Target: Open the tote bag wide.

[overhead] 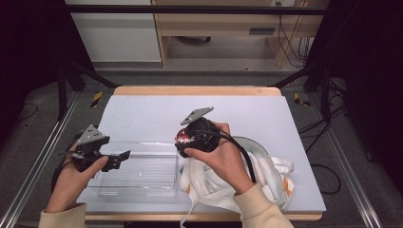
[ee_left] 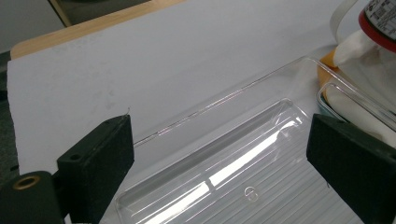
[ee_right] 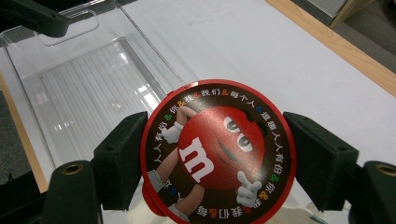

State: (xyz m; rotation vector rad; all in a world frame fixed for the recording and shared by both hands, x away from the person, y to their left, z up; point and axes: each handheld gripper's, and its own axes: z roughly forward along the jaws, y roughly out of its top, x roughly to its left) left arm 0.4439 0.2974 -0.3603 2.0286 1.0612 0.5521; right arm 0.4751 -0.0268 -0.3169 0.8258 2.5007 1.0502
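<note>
Two grippers at work over the counter (overhead: 157,111). Largest first: white sheet on the counter, then a clear tray (overhead: 138,168) at about 7 o'clock from centre, long axis running 9 to 3 in the high view, open side up, nothing in it. A white cloth bag (overhead: 209,183) lies crumpled just beside the tray's 3 o'clock end, strap looped toward 4 o'clock.

Right gripper (ee_right: 217,156): jaws closed on a red candy tub (ee_right: 217,154), pads pressing its rim at 9 and 3 in the right gripper view. Lid faces that camera, so the tub's axis runs along the jaws; in the high view the tub (overhead: 183,137) is held off the counter above the bag, near the tray's 3 o'clock end.

Left gripper (ee_left: 219,154): jaws wide apart, nothing between them, hovering over the tray's 9 o'clock end.

Handling, by judgement: tub looks like rigid plastic, light, smooth and round, so it may twist or slip in a two-point grip. Hold across the widest part of the rim, as now. Tray looks thin, stiff, likely to slide if bumped; left jaws could steady its wall.
</note>
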